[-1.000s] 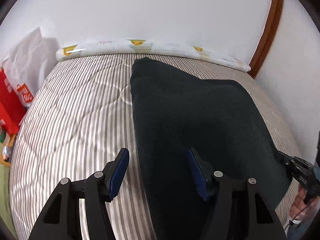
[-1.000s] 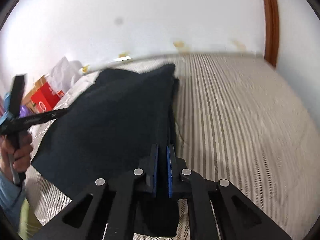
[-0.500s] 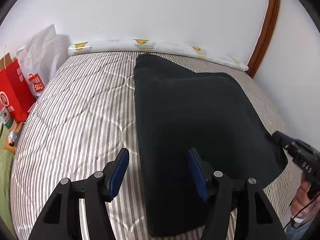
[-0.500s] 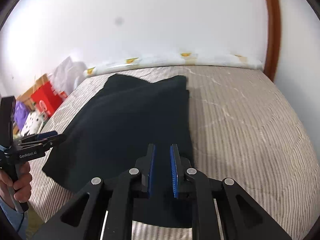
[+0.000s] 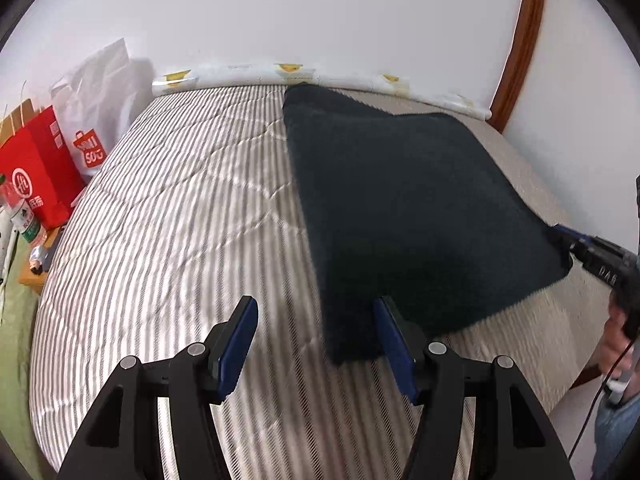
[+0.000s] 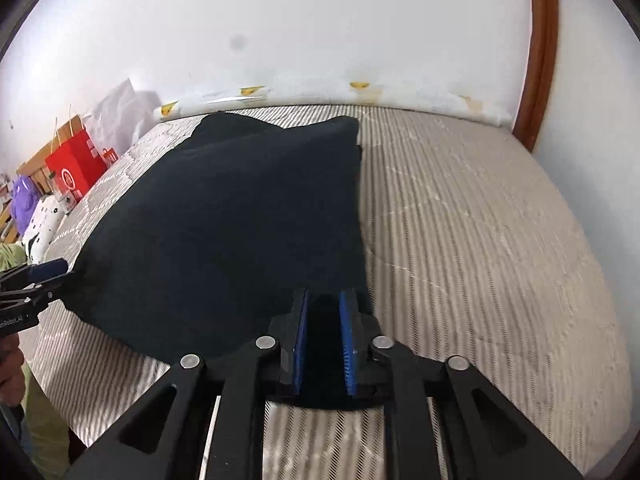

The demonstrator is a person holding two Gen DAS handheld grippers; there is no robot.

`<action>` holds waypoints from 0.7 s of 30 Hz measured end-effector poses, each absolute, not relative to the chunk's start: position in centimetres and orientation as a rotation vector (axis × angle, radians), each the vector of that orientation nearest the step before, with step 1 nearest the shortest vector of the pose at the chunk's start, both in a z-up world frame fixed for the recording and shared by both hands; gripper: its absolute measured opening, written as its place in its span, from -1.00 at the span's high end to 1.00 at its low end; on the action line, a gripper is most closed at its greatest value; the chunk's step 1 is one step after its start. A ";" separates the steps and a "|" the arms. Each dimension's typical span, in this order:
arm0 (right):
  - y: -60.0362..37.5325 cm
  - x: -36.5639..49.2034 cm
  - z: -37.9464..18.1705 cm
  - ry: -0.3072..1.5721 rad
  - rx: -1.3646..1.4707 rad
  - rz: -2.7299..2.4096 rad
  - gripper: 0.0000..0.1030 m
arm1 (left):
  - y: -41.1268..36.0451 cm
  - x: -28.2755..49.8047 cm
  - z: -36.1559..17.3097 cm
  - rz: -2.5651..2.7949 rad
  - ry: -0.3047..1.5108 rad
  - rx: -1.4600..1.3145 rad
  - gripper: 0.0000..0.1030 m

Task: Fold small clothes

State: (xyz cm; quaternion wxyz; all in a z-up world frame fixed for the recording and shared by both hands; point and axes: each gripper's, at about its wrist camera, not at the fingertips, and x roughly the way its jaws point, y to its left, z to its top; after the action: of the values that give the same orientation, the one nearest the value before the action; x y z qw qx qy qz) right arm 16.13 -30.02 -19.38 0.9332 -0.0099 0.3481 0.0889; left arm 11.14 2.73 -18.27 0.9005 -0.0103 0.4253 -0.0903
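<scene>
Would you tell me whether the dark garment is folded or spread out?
Folded: the dark garment lies on the striped mattress with a second layer's edge showing at its far end.

A home bedroom: striped quilted mattress (image 5: 168,216) against white wall, red shopping bag (image 5: 36,176) beside it.

1. Dark garment (image 5: 404,208): matt, fuzzy cloth, like fleece.
2. Bed (image 5: 172,216) cover: quilted striped fabric with a faint sheen.
3. Left hand-held gripper (image 5: 316,334): matt black plastic, shiny metal pins, blue ribbed pads.
4. Red bag (image 5: 40,176): smooth paper.
5. Corner trim (image 6: 540,52): glossy brown wood.
</scene>
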 end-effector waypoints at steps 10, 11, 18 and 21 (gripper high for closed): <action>-33.0 14.6 -21.5 0.767 0.050 0.173 0.44 | 3.3 8.9 -18.6 -0.220 0.873 -0.039 -0.14; -33.3 14.4 -21.5 0.768 0.056 0.172 0.43 | 3.5 8.9 -18.2 -0.220 0.862 -0.051 -0.14; -33.9 14.1 -19.1 0.705 0.095 0.166 0.43 | 3.4 11.0 -16.0 -0.203 0.816 -0.088 -0.14; -32.8 15.5 -18.5 0.696 0.103 0.184 0.43 | 2.9 12.6 -15.9 -0.190 0.822 -0.091 -0.14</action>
State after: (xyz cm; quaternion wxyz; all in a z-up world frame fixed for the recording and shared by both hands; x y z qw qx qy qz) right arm 15.46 -32.80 -18.50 0.9347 0.0503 0.3402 0.0899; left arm 12.61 2.89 -15.88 0.9113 -0.0443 0.3989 -0.0921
